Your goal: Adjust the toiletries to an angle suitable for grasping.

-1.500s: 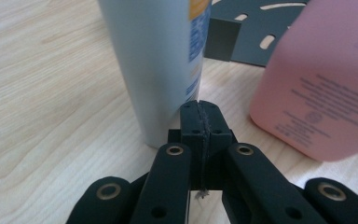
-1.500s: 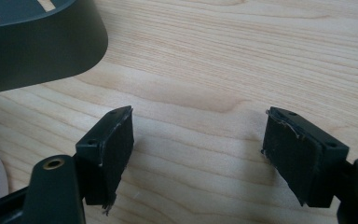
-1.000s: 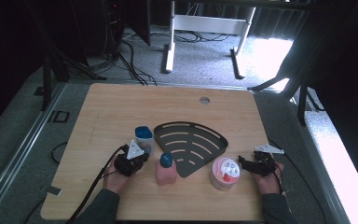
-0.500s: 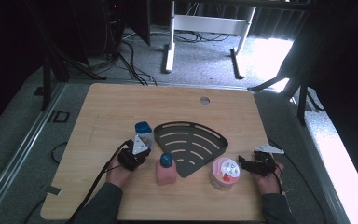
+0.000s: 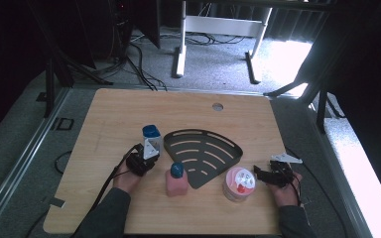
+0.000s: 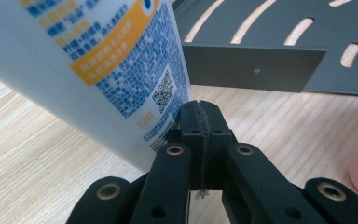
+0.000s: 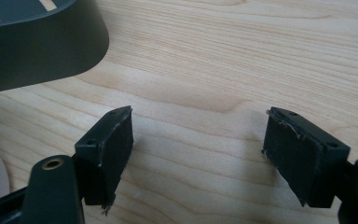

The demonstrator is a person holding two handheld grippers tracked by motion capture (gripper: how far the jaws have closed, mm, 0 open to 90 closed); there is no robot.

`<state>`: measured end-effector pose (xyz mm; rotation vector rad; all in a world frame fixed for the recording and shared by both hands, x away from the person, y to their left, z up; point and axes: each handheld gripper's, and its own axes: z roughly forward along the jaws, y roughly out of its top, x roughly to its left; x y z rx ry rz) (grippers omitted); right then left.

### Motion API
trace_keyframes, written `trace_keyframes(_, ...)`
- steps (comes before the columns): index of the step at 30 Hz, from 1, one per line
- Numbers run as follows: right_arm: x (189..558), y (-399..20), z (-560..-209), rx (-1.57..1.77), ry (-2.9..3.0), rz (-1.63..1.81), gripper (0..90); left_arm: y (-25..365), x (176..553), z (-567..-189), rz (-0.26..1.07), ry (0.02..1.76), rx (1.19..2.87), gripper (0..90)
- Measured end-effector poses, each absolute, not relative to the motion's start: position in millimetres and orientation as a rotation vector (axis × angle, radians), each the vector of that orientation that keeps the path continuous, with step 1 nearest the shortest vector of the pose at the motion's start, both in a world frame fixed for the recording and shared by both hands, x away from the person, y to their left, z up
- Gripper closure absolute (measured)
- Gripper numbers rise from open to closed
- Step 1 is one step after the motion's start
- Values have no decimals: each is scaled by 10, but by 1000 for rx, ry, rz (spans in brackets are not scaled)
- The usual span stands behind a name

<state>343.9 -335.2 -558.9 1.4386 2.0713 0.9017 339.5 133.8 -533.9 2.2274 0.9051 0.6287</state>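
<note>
The left tongs [image 6: 200, 116] were closed on the tube's [image 6: 98, 70] crimped end beside the rack's [image 6: 256, 67] edge; the right tongs [image 7: 198, 154] gaped over bare counter [image 7: 242, 56].

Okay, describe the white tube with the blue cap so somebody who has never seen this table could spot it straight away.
Start at the wooden table and find the dark slotted rack in its middle. Just left of the rack's straight edge stands a white tube, right in front of the left tool. Unlike the pink bottle and the round pink cup nearer the person, it is white with a dark blue cap and orange and blue print.
</note>
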Motion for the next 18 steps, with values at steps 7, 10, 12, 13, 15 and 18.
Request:
trace_keyframes(7, 3439, -3352, -5589, 1439, 2072, 902, 237, 1331, 3311, -5267, 544, 902, 2195, 898)
trace_keyframes(10, 3439, -3352, -5589, 1438, 2072, 902, 237, 1304, 3208, -5201, 486, 873, 2178, 895)
trace_keyframes(12, 3439, -3352, -5589, 1437, 2072, 902, 237, 1294, 3146, -5163, 449, 853, 2154, 892)
trace_keyframes(13, 3438, -3352, -5589, 1438, 2072, 901, 237, 1290, 3117, -5143, 430, 848, 2141, 890)
trace_keyframes(15, 3439, -3353, -5590, 1435, 2073, 902, 237, 1283, 3066, -5106, 409, 827, 2125, 887)
trace_keyframes(18, 3439, -3352, -5590, 1435, 2073, 902, 237, 1284, 3015, -5051, 389, 805, 2118, 885)
